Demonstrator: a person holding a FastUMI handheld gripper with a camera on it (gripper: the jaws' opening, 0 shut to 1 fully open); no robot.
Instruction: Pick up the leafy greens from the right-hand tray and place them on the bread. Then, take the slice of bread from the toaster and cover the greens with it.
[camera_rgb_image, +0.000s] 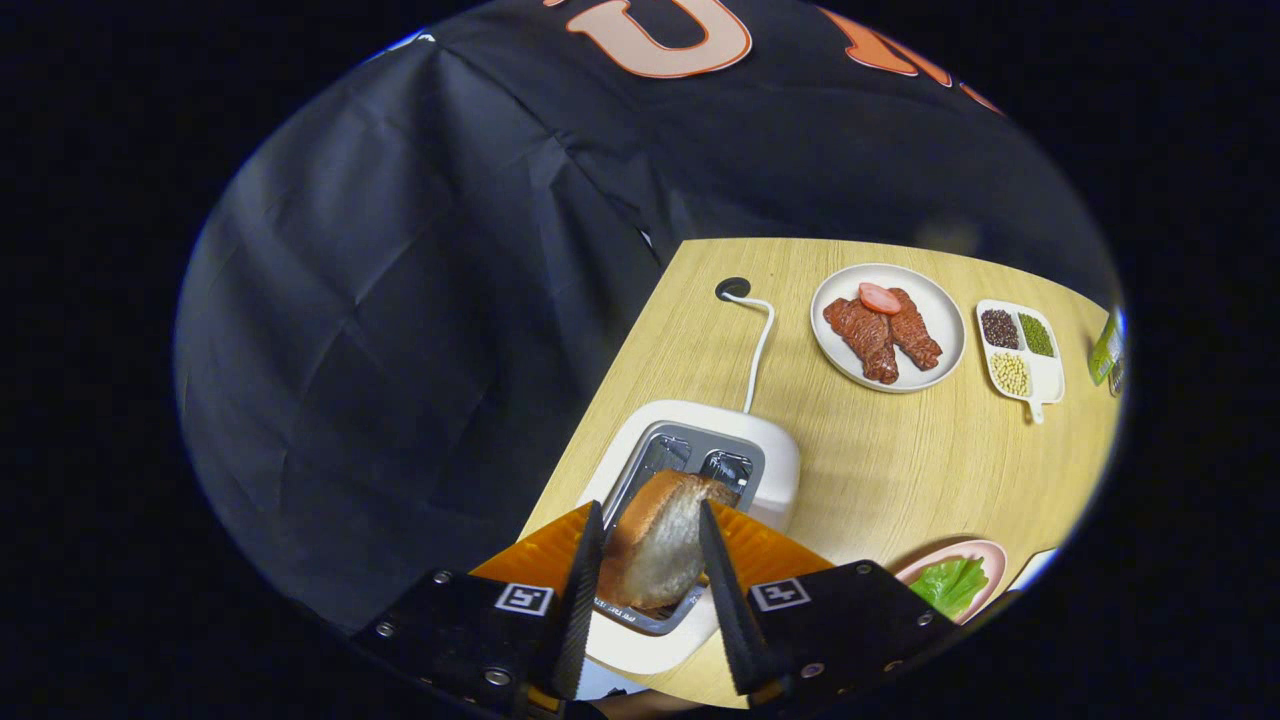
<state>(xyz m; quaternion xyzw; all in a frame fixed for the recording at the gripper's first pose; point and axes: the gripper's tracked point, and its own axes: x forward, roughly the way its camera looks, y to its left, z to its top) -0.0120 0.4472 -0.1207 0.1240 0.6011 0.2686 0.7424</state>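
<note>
Holding a slice of bread (657, 545) between its two fingers, the gripper (650, 560) is closed on it: one finger presses on each flat side of the slice, and the brown crust points up and away from the camera. The slice is just above the white toaster (775, 460), over the nearer of its slots, and I cannot tell if its lower edge still touches the slot. The toaster stands on the wooden surface (900, 470), near the edge beside the black cloth wall. A white cable (760, 350) goes from the back of the toaster to a round hole in the surface.

Beyond the toaster, well apart from it, there is a white round plate (940, 310) with two pieces of reddish meat and one pink slice on top of them. Just beside this plate is a small white tray (1050, 375) with three compartments, holding dark, green and pale yellow grains.

To the right of the fingers, near them, a pink plate (990, 550) carries the leafy greens (950, 583). What lies under the greens is hidden
</note>
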